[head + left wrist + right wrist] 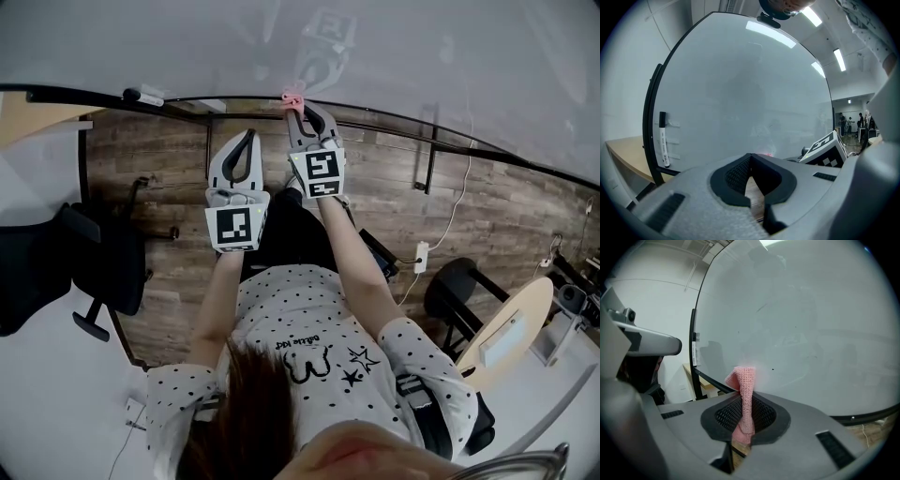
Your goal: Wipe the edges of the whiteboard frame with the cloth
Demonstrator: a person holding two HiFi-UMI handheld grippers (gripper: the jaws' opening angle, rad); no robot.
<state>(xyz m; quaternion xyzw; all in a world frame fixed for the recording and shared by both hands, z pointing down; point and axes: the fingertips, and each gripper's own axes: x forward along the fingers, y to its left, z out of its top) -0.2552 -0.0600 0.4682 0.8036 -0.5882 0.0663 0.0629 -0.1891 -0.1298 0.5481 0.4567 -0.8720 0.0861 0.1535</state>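
Note:
The whiteboard (394,56) fills the top of the head view, and its black bottom frame edge (394,119) curves across below it. My right gripper (305,112) is shut on a pink knitted cloth (292,98), whose tip rests against that frame edge. In the right gripper view the cloth (744,394) stands up between the jaws of the right gripper (743,401), in front of the board and the frame edge (715,382). My left gripper (247,136) hangs just left of and below the right one, shut and empty, short of the frame. The left gripper (751,159) faces the board.
A black marker (142,95) lies on the board's ledge at the left; the marker (663,139) also shows in the left gripper view. On the wooden floor are a black office chair (98,267), a black stool (459,286), a pale round table (511,328) and a white cable with a plug strip (422,255).

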